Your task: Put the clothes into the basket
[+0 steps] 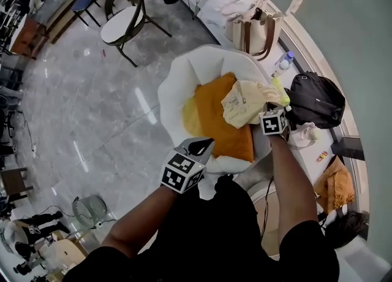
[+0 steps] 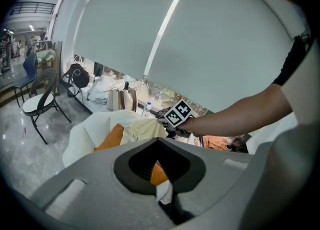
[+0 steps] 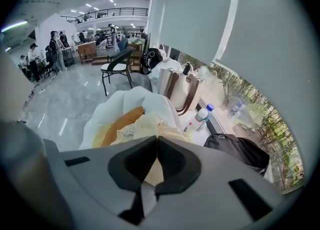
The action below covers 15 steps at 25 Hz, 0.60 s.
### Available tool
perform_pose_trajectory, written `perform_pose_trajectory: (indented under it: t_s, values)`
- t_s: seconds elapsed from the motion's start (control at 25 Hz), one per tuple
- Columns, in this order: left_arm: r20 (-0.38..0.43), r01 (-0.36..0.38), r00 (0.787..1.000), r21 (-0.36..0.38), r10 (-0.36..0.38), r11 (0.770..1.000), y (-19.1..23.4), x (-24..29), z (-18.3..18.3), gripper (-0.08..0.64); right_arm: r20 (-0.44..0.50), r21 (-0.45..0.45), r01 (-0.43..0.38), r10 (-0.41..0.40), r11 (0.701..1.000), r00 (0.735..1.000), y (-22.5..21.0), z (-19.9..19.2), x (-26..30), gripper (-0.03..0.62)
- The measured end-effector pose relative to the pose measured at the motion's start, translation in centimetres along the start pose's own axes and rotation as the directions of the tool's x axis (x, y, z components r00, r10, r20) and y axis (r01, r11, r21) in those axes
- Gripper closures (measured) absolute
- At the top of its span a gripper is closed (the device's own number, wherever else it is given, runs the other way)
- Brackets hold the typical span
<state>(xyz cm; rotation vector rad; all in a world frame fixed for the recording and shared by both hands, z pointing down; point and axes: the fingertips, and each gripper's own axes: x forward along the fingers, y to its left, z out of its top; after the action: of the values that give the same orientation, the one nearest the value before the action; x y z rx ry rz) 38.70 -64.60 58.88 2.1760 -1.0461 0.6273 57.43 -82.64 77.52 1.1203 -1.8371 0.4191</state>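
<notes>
Both grippers clamped on clothes at the white basket (image 1: 173, 84)
Right gripper (image 1: 267, 114): jaws pinched together on a bunched cream garment (image 1: 245, 103), cream cloth showing between them in the right gripper view; the garment sits over the basket's opening, on top of an orange garment (image 1: 223, 124). Left gripper (image 1: 201, 146): jaws closed on the near edge of the orange garment, orange cloth caught between them in the left gripper view. Orange garment lies in the basket, a yellow piece (image 1: 188, 118) touching its side. Basket stands on the grey tiled floor (image 1: 92, 109), a black bag (image 1: 315, 100) just beside it
</notes>
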Motion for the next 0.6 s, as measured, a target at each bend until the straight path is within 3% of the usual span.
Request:
perform_pose_trajectory:
  t_s: [0.6]
  values:
    - [0.123,-0.017,0.992,0.022,0.014,1.0,0.5,-7.7,3.5,0.56,0.218,0.029,-0.027,0.02,0.999,0.976,1.4,7.9,-12.2,0.574]
